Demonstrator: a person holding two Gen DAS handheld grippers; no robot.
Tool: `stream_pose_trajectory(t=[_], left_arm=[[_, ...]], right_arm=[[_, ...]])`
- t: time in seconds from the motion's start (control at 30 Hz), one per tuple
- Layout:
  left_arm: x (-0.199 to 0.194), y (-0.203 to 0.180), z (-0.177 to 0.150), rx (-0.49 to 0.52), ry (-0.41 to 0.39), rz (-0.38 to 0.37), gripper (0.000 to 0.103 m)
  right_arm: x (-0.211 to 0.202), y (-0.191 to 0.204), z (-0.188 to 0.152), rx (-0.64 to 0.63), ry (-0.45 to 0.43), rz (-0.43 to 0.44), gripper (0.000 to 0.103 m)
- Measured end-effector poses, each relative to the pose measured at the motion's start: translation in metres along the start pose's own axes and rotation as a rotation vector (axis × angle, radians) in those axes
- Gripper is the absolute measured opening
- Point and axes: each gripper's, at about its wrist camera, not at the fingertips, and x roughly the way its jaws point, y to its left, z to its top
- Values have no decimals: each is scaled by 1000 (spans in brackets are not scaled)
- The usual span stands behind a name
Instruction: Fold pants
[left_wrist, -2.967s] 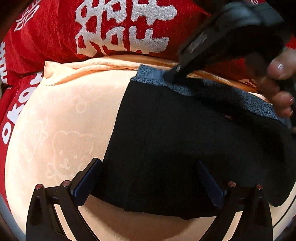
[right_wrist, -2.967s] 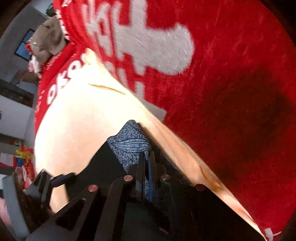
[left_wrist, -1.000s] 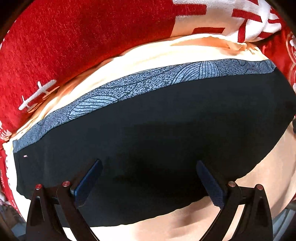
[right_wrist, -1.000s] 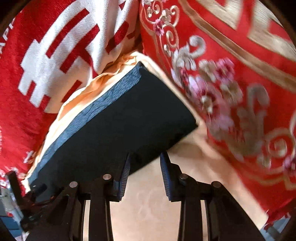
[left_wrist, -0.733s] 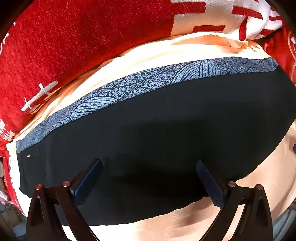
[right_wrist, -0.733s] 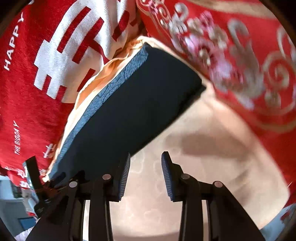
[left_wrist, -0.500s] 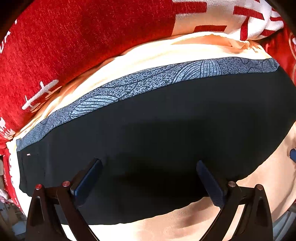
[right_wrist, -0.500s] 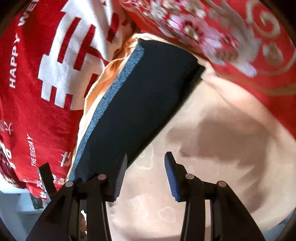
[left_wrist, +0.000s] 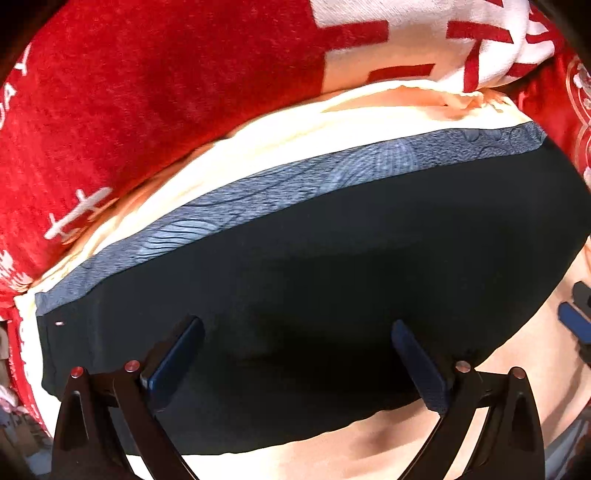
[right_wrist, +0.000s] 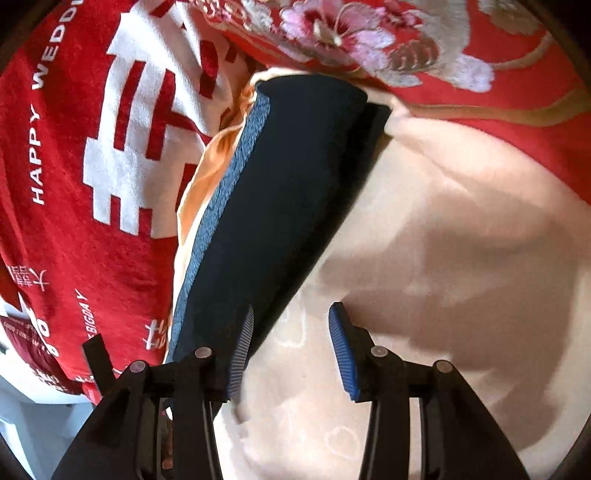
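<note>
Black folded pants (left_wrist: 332, 277) with a grey patterned waistband (left_wrist: 295, 184) lie flat on a peach blanket (left_wrist: 277, 136). My left gripper (left_wrist: 295, 326) hovers over the pants, pointing almost straight down. It is open wide, with both blue pads above the black cloth and nothing gripped. In the right wrist view the pants (right_wrist: 288, 184) run from the far end toward the lower left. My right gripper (right_wrist: 291, 310) is open just beside their long near edge, over bare blanket (right_wrist: 443, 258). Its left pad overlaps the cloth's edge in the view. One of its blue pads (left_wrist: 576, 321) shows at the right rim of the left wrist view.
A red pillow with white lettering (right_wrist: 74, 184) lies behind the waistband side, also seen as the red pillow (left_wrist: 147, 92) in the left wrist view. A red floral cushion (right_wrist: 443, 55) borders the blanket at the pants' far end. Bare blanket spreads to the right of the pants.
My right gripper has rolled and dropped toward the blanket beside the pants, and its jaws stand a little wider. It now pokes into the left wrist view. The left gripper has stayed put.
</note>
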Motion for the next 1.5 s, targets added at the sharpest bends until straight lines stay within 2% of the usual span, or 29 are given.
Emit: stream_pose_trajectory(t=[0.23, 0.33, 0.67, 0.83, 0.97, 1.03, 1.07, 1.1, 1.17, 1.27, 1.4, 1.5], left_arm=[[14, 5, -3, -65, 20, -43, 102], [16, 7, -5, -62, 16, -51, 102], [14, 9, -8, -55, 2, -47, 102], [16, 9, -9, -48, -4, -46, 102], [15, 12, -6, -46, 3, -47, 102], [9, 11, -3, -45, -5, -39, 94], [5, 11, -2, -46, -17, -40, 78], [1, 11, 1, -46, -24, -48, 68], [-8, 11, 7, -57, -51, -56, 68], [-14, 4, 17, -57, -90, -76, 68], [8, -27, 20, -38, -52, -139, 68], [10, -36, 12, -23, -110, -96, 68]], right_arm=[[6, -6, 2, 48, -51, 64, 46], [13, -6, 5, 51, -65, 80, 46], [26, -6, 18, 90, -194, 169, 46], [37, 9, 24, 64, -207, 159, 48], [47, 18, 32, 45, -194, 106, 48], [50, 23, 37, 34, -158, 53, 41], [51, 23, 39, 36, -142, 26, 23], [51, 21, 41, 45, -129, 29, 21], [49, 15, 42, 73, -112, 73, 19], [39, 22, 41, 40, -115, 123, 17], [24, 44, 39, -56, -123, 153, 17], [23, 59, 37, -128, -107, 129, 16]])
